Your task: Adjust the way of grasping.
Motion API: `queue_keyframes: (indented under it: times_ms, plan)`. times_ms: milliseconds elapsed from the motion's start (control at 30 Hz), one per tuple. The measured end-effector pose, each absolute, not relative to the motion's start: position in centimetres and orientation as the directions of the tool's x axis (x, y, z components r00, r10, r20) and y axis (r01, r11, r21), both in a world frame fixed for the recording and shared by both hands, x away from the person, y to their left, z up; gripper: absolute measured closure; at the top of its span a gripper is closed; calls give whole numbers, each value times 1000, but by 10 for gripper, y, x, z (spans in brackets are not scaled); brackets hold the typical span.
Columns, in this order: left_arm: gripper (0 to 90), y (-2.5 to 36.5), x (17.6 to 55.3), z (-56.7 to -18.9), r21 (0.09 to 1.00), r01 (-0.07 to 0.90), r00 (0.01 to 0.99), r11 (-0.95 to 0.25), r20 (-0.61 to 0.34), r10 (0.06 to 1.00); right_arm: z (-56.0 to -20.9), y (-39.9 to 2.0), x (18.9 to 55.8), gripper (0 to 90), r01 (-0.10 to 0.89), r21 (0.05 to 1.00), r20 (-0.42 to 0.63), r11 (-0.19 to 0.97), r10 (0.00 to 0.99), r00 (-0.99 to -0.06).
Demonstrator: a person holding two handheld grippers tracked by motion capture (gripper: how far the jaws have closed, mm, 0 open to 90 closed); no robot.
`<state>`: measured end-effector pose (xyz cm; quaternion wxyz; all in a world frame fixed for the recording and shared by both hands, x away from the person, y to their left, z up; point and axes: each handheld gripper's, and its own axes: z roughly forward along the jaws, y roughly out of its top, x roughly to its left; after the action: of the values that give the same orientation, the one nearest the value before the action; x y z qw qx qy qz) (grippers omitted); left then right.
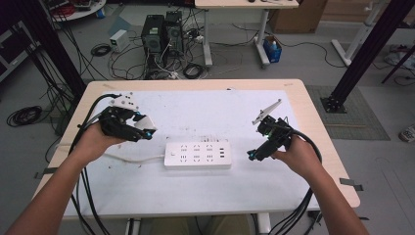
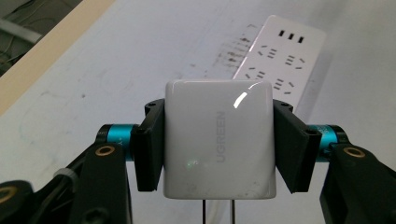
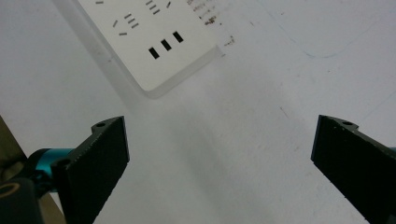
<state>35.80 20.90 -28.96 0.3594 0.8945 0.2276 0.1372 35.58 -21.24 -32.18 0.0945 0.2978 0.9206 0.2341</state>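
A white power strip point(image 1: 197, 155) lies flat on the white mat near the table's middle, its cord running off to the left. My left gripper point(image 1: 145, 131) hovers just left of the strip, shut on a white charger block point(image 2: 218, 138) marked UGREEN. In the left gripper view the black pads press both sides of the block and two metal prongs point toward the camera, with the power strip point(image 2: 280, 56) beyond. My right gripper point(image 1: 253, 155) hangs just right of the strip, jaws wide apart with bare mat between them point(image 3: 219, 158). The strip's corner with USB ports point(image 3: 161, 46) shows ahead of it.
The white mat point(image 1: 210, 196) covers most of the wooden table point(image 1: 323, 147). Black cables trail from both grippers off the near edge. Computer towers point(image 1: 161, 34), cable coils and a black frame post point(image 1: 364, 54) stand on the floor beyond the table.
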Motion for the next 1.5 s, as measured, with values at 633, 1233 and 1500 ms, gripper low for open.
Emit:
queue_keyframes:
  times_ms: [633, 1233, 1500]
  plan:
    - [425, 136, 334, -303, 701, 64, 937, -710, 203, 286, -317, -193, 345, 36, 658, 646, 367, 388, 598, -713]
    - [425, 92, 332, -311, 727, -27, 960, -686, 210, 185, -327, -174, 355, 35, 797, 575, 664, 187, 462, -588]
    - [425, 74, 331, -311, 703, -63, 960, -708, 236, 149, -331, -157, 359, 35, 822, 529, 692, 212, 452, -562]
